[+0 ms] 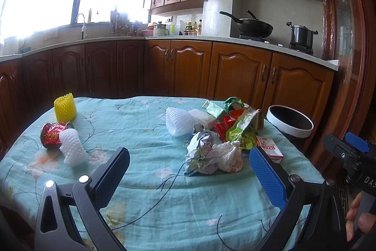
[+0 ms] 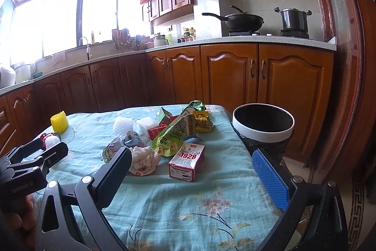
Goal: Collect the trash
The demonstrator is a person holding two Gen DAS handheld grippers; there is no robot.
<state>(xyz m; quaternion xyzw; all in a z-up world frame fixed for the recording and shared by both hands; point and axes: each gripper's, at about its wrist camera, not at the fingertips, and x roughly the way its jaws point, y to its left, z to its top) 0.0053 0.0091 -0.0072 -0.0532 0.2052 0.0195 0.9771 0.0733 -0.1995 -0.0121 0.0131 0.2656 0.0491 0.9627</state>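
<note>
1. On the worktop's right half, near the bin, lies the trash pile: crumpled paper (image 1: 212, 157), a green snack wrapper (image 1: 242, 133), a small carton marked 1928 (image 2: 186, 162). All of it looks light.
2. Paper: soft and springy, so pinch it across the bulk. Wrapper: probably slick film, so take it at a fold. Carton: stiff walls, so grip it across the narrow faces.
3. Just behind the pile sits white foam netting (image 1: 177, 121), which looks squashy and grippy.
4. Far left, well apart from the pile: a red can (image 1: 52, 134) on its side, touching another foam net (image 1: 71, 147), and a yellow net (image 1: 65, 107) standing upright. You may find the can rolls.
5. Bin (image 2: 263, 125) stands beside the worktop's right edge, mouth open.
6. Left tongs (image 1: 188, 178) and right tongs (image 2: 191, 177): both spread wide, pinching nothing, above the cloth's near part.
</note>
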